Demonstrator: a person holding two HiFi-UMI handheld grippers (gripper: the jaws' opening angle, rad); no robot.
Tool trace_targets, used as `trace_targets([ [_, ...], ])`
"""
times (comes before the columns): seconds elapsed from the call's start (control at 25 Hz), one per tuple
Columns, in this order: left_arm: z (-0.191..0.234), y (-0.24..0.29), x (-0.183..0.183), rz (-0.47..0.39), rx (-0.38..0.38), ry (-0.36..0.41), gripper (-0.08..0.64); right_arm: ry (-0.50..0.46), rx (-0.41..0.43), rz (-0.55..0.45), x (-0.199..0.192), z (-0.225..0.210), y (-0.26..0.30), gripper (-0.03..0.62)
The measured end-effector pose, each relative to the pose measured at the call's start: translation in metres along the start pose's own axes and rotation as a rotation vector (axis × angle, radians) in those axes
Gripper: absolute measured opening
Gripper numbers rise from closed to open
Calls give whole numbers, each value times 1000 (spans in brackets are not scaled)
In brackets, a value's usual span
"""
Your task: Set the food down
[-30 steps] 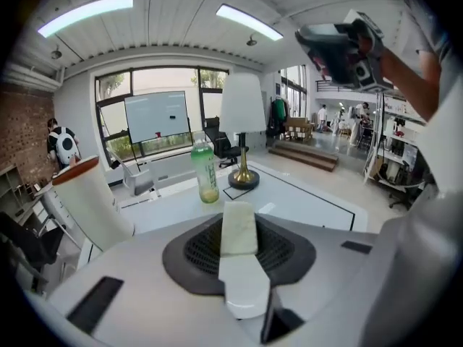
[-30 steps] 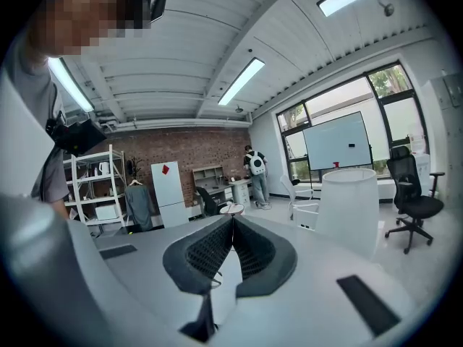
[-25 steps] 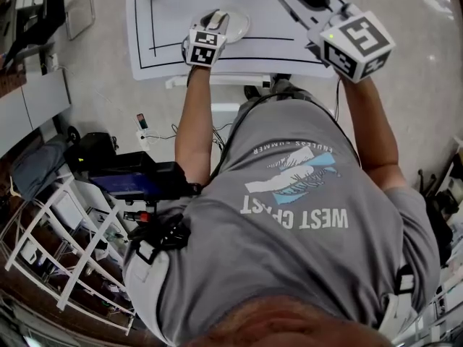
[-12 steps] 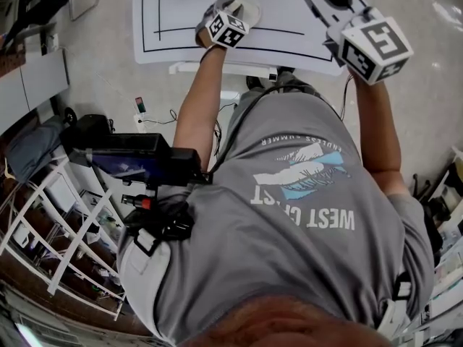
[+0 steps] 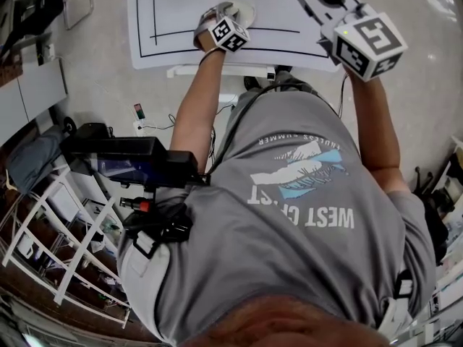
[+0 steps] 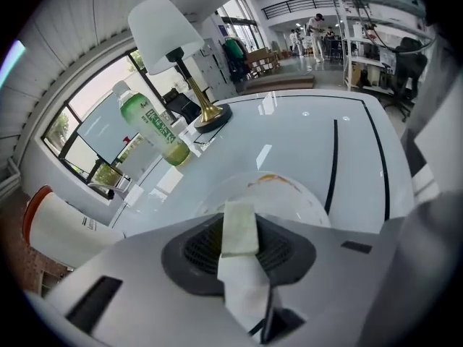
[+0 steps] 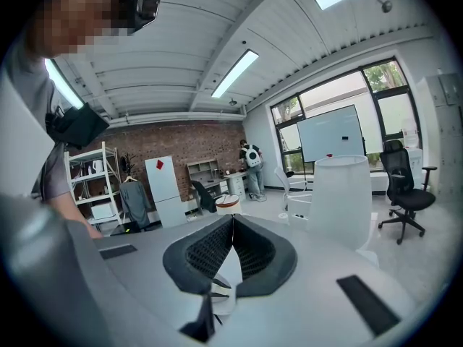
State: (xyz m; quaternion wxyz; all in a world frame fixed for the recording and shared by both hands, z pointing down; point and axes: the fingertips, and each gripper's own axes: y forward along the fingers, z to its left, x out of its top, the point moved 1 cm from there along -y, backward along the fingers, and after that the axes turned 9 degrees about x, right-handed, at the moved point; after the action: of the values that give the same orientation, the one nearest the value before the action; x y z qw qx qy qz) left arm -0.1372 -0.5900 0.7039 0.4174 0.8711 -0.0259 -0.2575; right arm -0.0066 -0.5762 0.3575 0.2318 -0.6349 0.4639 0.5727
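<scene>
The left tongs (image 6: 239, 221) stand half closed on a pale greenish, flat rectangular food piece (image 6: 240, 236); the right tongs (image 7: 230, 223) are closed together, empty. Within the last second the left tongs have sunk and rolled, so the food hangs just over the white round plate (image 6: 312, 202) on the white worktop (image 6: 289, 129), perhaps not yet touching. Only the release seems left.

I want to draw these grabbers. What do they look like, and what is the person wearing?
The left gripper and right gripper are light grey plastic, with dark ridged faces on their fingers. Each carries a white cube printed with black square markers; the right cube shows a small green light. The person wears a grey short-sleeved T-shirt with white lettering.
</scene>
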Motion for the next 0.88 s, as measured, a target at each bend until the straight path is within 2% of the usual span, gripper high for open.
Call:
trace_targets([
  [0.28,-12,0,5,-3,-77,16,107,3,-17,0,-3,4,-3,9],
  [0.48,-17,-2,5,-15,-128,1,170,8,-26,0,-11,10,0,8],
  [0.88,-8,-13,0,-55,-115,8,187,-2,-31,-9,-19,30,10,9],
])
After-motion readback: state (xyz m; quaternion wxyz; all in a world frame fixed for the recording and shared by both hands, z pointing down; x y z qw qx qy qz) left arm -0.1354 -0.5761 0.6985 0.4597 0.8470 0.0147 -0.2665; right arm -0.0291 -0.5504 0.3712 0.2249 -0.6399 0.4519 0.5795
